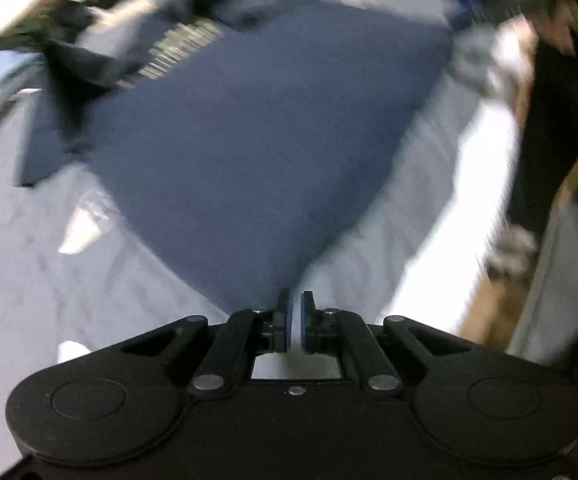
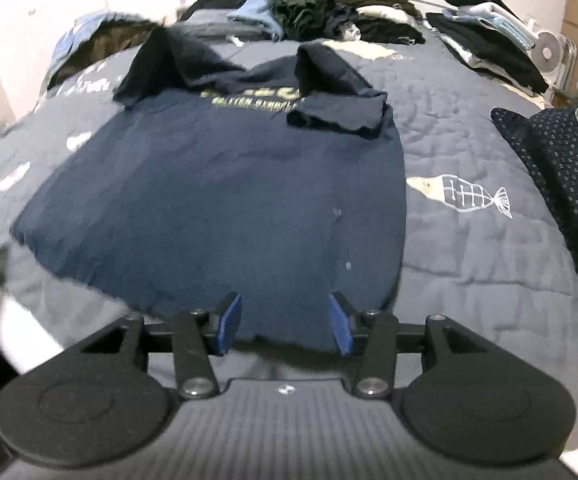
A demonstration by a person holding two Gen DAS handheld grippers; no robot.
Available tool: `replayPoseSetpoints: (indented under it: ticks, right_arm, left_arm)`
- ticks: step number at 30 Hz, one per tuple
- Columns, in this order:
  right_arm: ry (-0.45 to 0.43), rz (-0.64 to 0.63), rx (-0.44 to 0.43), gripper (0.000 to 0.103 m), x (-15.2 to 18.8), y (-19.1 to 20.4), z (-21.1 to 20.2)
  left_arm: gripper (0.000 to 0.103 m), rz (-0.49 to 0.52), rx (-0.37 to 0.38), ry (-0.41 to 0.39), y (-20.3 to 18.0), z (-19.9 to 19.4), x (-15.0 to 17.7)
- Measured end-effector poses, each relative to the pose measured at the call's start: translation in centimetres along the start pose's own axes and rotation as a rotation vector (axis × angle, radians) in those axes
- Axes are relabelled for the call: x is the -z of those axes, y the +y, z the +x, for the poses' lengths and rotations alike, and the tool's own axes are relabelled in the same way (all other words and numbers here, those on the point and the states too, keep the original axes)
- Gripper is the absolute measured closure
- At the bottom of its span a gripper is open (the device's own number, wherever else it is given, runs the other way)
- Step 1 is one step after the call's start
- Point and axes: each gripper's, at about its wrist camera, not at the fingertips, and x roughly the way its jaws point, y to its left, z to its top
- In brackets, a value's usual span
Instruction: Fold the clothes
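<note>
Left wrist view, blurred: the left gripper (image 1: 295,322) has its fingers (image 1: 285,320) all but closed at the near corner of the navy T-shirt (image 1: 249,152). Whether the hem is pinched between the blue pads I cannot tell; only a pale sliver shows in the gap. The shirt lies flat on the grey quilted bed cover (image 1: 49,280), near its right edge.

Right wrist view: the right gripper (image 2: 285,324) hangs over the near hem of the T-shirt (image 2: 217,200) with its fingers (image 2: 231,322) about half open, cloth lying beneath them but not clamped. The shirt is soft matte knit, yellow lettering across the chest, both sleeves already folded inward. The bed cover (image 2: 469,264) is puckered quilting with a stitched fish (image 2: 461,196); piled clothes (image 2: 309,12) crowd the far edge.

The step in hand looks like taking the bottom hem; next, both grippers would need a firm pinch before lifting it toward the collar.
</note>
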Motion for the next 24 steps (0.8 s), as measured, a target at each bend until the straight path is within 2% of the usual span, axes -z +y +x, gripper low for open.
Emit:
replayPoseSetpoints:
  ticks: [1, 3, 4, 5, 8, 12, 18, 21, 23, 24]
  right_arm:
    - [-0.021, 0.019, -0.004, 0.055, -0.7, -0.1, 0.2]
    - [-0.062, 0.062, -0.010, 0.054, -2.3, -0.4, 0.8]
    - [-0.080, 0.078, -0.012, 0.053, -3.3, -0.5, 1.2]
    - [-0.101, 0.084, -0.014, 0.051, -4.4, -0.4, 1.7]
    - [-0.161, 0.097, -0.035, 0.048, -7.6, -0.3, 3.3]
    - [-0.219, 0.135, -0.105, 0.046, -11.6, -0.3, 6.1]
    - [-0.237, 0.128, -0.179, 0.045, -14.9, -0.3, 9.5]
    - [-0.244, 0.150, -0.202, 0.044, -14.3, -0.8, 10.3]
    - [-0.240, 0.163, -0.212, 0.044, -13.7, -1.1, 10.7]
    - [-0.237, 0.160, -0.210, 0.044, -13.6, -1.2, 10.8]
  left_arm:
    - [0.095, -0.057, -0.057, -0.052, 1.2, -0.4, -0.5]
    - [0.065, -0.116, -0.177, -0.129, 2.9, -0.9, -1.3]
    - [0.057, -0.125, -0.240, -0.170, 3.6, -0.8, -1.8]
    - [0.055, -0.119, -0.295, -0.194, 4.1, -0.6, -2.4]
    - [0.055, -0.128, -0.380, -0.216, 5.9, 1.5, -4.4]
    - [0.055, -0.153, -0.477, -0.221, 8.2, 5.3, -6.9]
    - [0.055, -0.279, -0.473, -0.220, 12.6, 10.7, -9.3]
    - [0.056, -0.318, -0.434, -0.198, 14.1, 12.8, -9.9]
    - [0.077, -0.336, -0.405, -0.166, 15.0, 14.0, -10.1]
    - [0.092, -0.343, -0.399, -0.156, 15.5, 14.0, -10.2]
